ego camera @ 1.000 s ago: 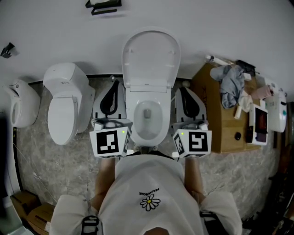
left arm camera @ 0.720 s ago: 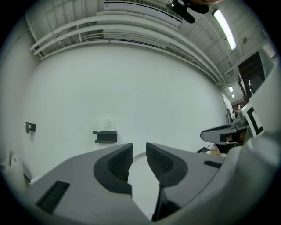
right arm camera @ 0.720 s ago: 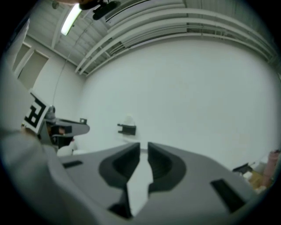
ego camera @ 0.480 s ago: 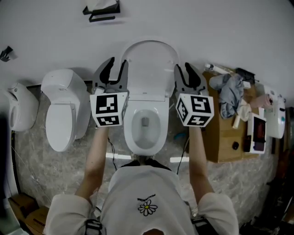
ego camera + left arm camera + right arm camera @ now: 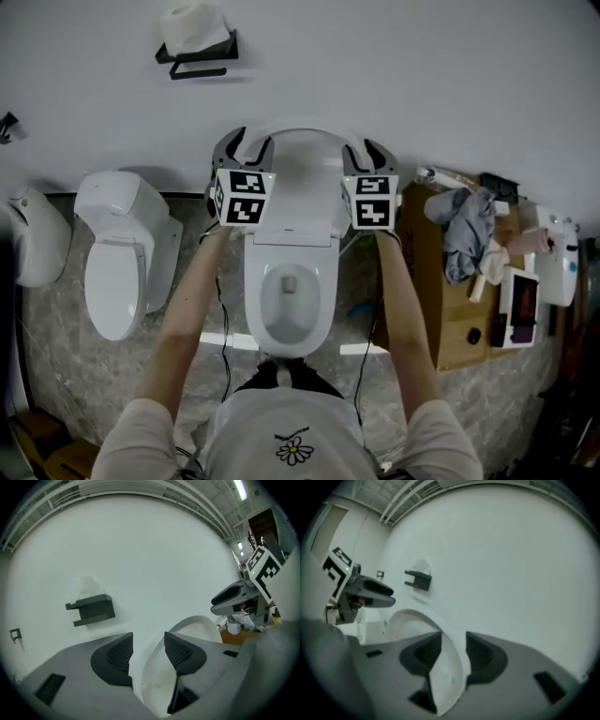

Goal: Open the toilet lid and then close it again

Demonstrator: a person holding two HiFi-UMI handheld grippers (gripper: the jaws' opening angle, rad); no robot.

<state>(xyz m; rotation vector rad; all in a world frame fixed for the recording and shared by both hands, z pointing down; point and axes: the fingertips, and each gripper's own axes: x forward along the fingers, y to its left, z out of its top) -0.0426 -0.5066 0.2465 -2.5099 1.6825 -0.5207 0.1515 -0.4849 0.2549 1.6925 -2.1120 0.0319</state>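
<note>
The white toilet's lid [image 5: 305,183] stands upright against the wall above the open bowl [image 5: 289,300]. My left gripper [image 5: 242,142] is at the lid's upper left rim and my right gripper [image 5: 367,150] at its upper right rim. In the left gripper view the lid's edge [image 5: 154,681] runs between the dark pads of the left gripper [image 5: 147,644]. The right gripper view shows the same: the rim [image 5: 445,677] sits between the right gripper's [image 5: 452,648] pads. Both pairs of jaws have just been opening and straddle the rim without a visible squeeze.
A second white toilet [image 5: 117,253] with its lid down stands to the left, with another white fixture [image 5: 28,239] beyond it. A paper-roll holder [image 5: 192,42] hangs on the wall. A wooden cabinet [image 5: 450,300] with a grey cloth [image 5: 466,230] stands close on the right.
Both grippers have travelled from beside the bowl's front to the top corners of the upright lid. Their jaws went from shut to open, and the lid's rim now lies between them.
</note>
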